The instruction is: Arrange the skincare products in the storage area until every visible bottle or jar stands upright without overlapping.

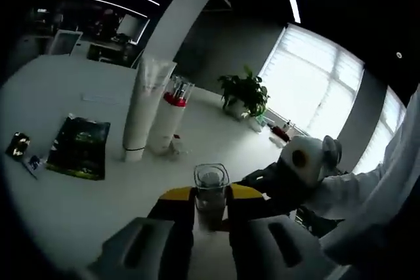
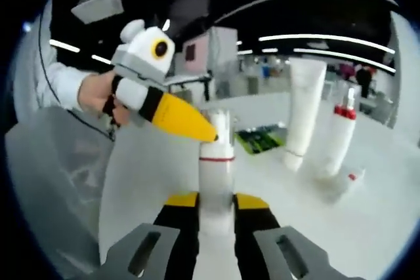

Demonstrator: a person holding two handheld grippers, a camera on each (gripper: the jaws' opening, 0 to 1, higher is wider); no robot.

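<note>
Left gripper view: left gripper (image 1: 211, 218) low in the frame, yellow-tipped jaws closed snugly on a small clear cap (image 1: 211, 183), seen end on. Beyond, a white table (image 1: 79, 208). Standing upright on it, a tall white tube (image 1: 144, 106) resting on its cap, and just beside it, to the right, a white bottle (image 1: 168, 119) with a red collar and clear top. Whether the two touch cannot be told. Lying flat to the left, well apart from the tube, a dark green packet (image 1: 80, 147), and further left a small dark item (image 1: 18, 145) near the table edge. At the far side of the table, a potted plant (image 1: 244, 94) before a bright window with blinds (image 1: 315, 83). Entering from the right, the right gripper (image 1: 262, 178), held by a person in a white sleeve (image 1: 357, 191).

Right gripper view: right gripper (image 2: 216, 218) with jaws clamped on a white pump bottle (image 2: 216, 185) marked by a thin red ring, held upright above the table. At its top, the clear cap, pinched by the yellow jaw tips of the left gripper, coming in from the upper left in a hand (image 2: 98, 96). To the right on the table, the tube and the red-collared bottle both upright, near each other, not overlapping. Behind the pump bottle, the green packet lying flat.
</note>
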